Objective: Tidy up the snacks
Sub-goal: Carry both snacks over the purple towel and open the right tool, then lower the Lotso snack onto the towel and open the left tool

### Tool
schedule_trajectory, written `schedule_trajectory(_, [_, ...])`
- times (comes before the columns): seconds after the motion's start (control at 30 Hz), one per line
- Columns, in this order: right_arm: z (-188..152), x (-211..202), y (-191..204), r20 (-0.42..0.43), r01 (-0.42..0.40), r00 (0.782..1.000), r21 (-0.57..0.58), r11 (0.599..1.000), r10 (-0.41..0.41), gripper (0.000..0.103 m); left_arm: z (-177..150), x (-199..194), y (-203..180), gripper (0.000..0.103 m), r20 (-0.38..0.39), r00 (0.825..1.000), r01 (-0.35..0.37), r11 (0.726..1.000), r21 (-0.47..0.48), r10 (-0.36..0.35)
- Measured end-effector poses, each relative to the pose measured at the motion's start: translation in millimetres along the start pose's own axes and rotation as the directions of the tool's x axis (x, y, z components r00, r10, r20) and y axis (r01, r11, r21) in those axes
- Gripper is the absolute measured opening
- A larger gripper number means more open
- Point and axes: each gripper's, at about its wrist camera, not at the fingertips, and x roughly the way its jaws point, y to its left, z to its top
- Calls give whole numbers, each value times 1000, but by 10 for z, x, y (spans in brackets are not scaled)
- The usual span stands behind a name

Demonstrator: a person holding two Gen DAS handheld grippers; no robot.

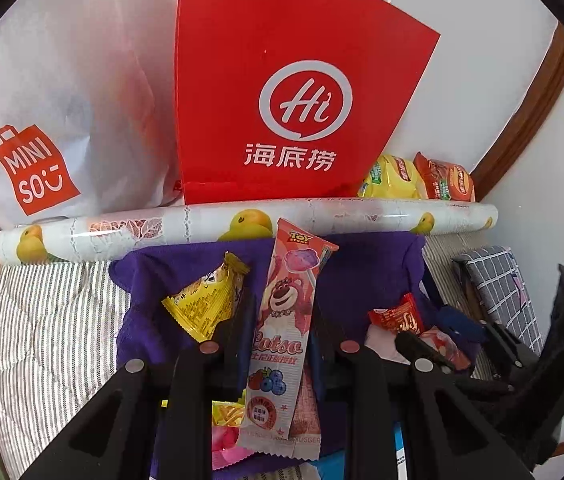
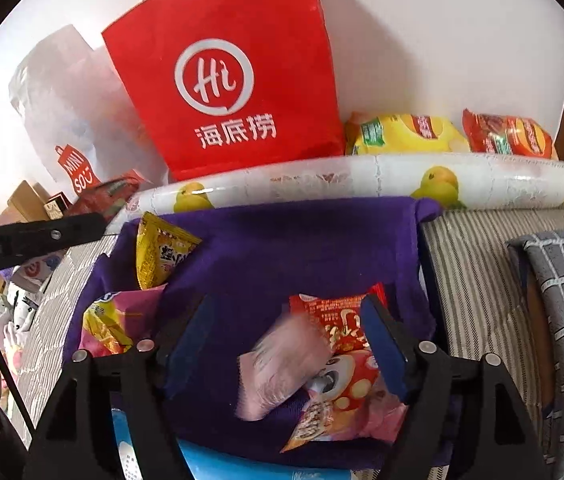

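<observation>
A purple fabric bin (image 1: 362, 264) (image 2: 282, 240) lies open below both grippers. My left gripper (image 1: 282, 312) is shut on a long pink Lotso candy packet (image 1: 282, 320), which stands upright over the bin. A yellow snack packet (image 1: 205, 304) (image 2: 161, 256) leans in the bin's left corner. My right gripper (image 2: 286, 336) is open over the bin's right side. Between its blue pads (image 2: 382, 340), untouched, lie a blurred pale pink packet (image 2: 282, 368), a small red packet (image 2: 334, 316) (image 1: 394, 316) and a red-and-white spotted packet (image 2: 346, 392).
A red paper bag (image 1: 282, 100) (image 2: 233, 80) and a white Miniso bag (image 1: 49, 120) stand against the wall. A duck-patterned roll (image 1: 241, 220) (image 2: 362, 184) borders the bin's far edge, with yellow (image 2: 402, 136) and red (image 2: 510, 136) snack bags behind it. Striped bedding (image 1: 53, 320) and a grey checked cushion (image 2: 562, 300) flank the bin.
</observation>
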Motion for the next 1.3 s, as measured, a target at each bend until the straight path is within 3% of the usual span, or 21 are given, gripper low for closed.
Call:
schedule_trajectory(0.4, [41, -258, -31, 78, 38, 996, -6, 999, -37, 76, -50, 223, -34, 23, -52, 997, -51, 999, 5, 51])
schedule_trajectory(0.73, [45, -233, -217, 73, 14, 997, 78, 997, -20, 76, -91, 332, -67, 23, -97, 994, -58, 998, 19, 59])
schedule_trajectory(1.0, [41, -222, -230, 78, -3, 997, 92, 996, -5, 76, -74, 340, -45, 24, -105, 994, -41, 999, 9, 41])
schedule_trajectory(1.3, [20, -183, -178, 71, 12, 997, 66, 998, -17, 76, -79, 426, 13, 24, -164, 986, 12, 1000, -8, -13])
